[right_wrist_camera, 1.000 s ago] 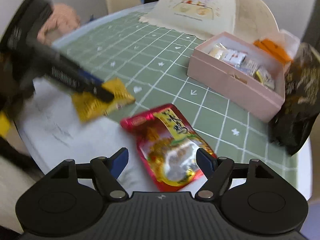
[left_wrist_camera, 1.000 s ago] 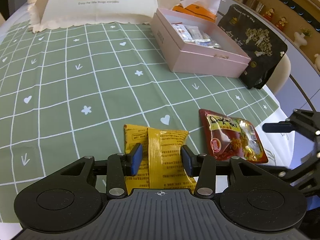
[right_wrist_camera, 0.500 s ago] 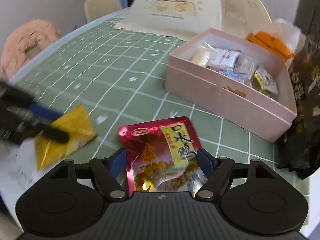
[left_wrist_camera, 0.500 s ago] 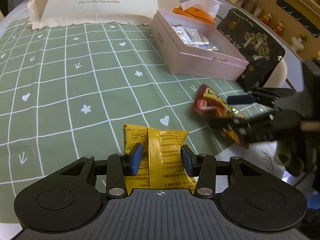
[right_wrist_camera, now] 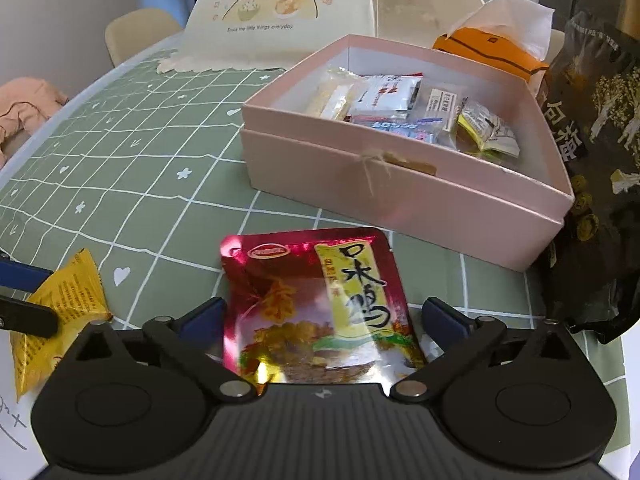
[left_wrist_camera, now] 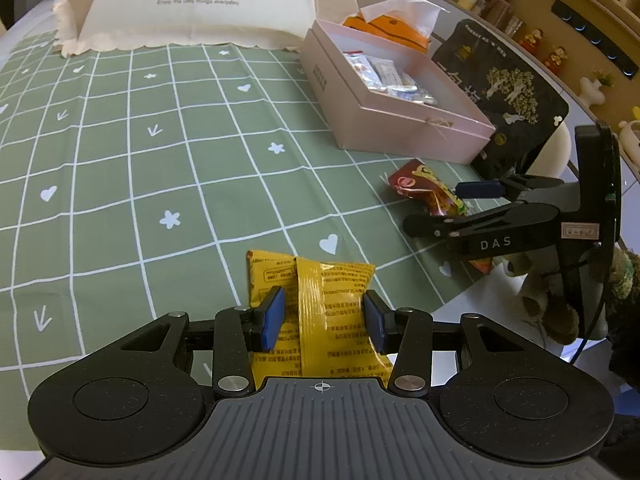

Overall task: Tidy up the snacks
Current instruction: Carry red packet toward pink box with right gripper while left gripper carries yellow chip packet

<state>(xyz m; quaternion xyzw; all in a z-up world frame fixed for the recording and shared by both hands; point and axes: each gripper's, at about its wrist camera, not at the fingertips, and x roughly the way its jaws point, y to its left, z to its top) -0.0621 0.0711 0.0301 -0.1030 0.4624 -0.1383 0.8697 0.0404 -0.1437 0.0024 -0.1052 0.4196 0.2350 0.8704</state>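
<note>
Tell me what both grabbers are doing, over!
Left gripper fingers touching yellow packet. Right gripper just opened wide, red packet lying between, not pinched. Pink box ahead, nothing blocking.

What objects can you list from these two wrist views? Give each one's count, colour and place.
yellow snack packet: one, yellow, near table edge, between the left pads.
red snack pouch: one, red and yellow, on the cloth before the box.
pink box: one, pink, open, holding small wrapped snacks.
black bag: one, black, beside the box.
tissue pack: one, orange, behind the box.
food cover: one, cream, far end.
tablecloth: one, green checked.
left hand-held gripper: shut on the yellow packet.
right hand-held gripper: open, jaws just widened around the red pouch.
</note>
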